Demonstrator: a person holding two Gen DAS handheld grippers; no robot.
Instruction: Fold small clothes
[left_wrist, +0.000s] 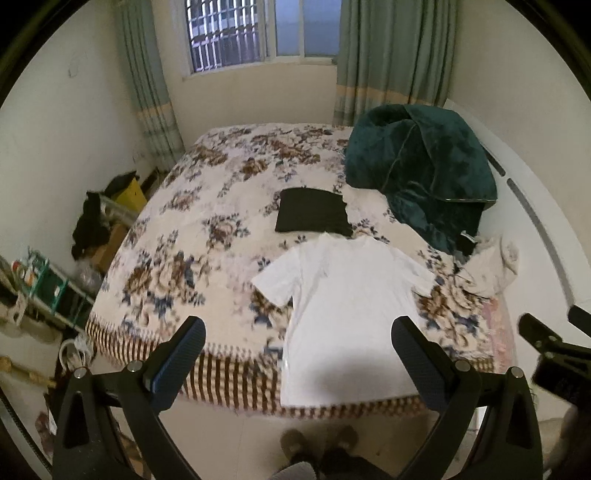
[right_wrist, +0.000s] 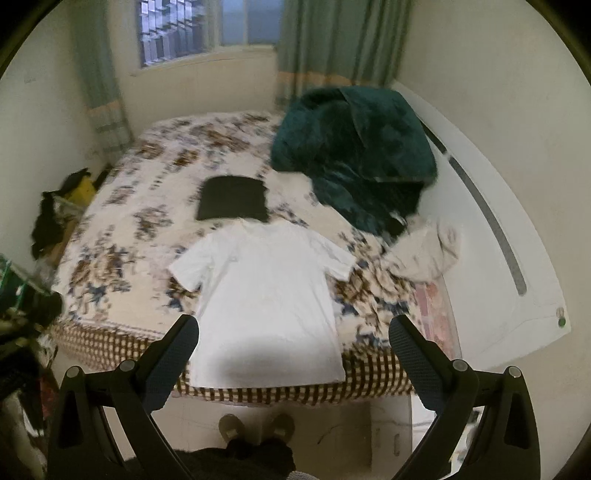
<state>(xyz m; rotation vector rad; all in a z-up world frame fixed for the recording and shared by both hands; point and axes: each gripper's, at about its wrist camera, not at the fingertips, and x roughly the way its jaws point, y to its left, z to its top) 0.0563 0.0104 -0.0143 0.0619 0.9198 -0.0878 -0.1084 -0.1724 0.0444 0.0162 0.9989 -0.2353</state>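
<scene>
Lying flat at the centre of the frame, the white short-sleeved cotton T-shirt (left_wrist: 347, 302) awaits folding on the floral bedspread (left_wrist: 192, 236). Left gripper (left_wrist: 299, 358) and right gripper (right_wrist: 293, 354) hover spread, empty; next likely comes pinching the sleeves.

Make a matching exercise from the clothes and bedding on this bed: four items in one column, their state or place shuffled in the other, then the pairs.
1. white T-shirt
2. black garment
3. green blanket
4. beige cloth

A. heaped at the far right of the bed
B. spread flat at the near edge
C. crumpled by the right edge
D. folded into a rectangle

Pairs: 1-B, 2-D, 3-A, 4-C
</scene>
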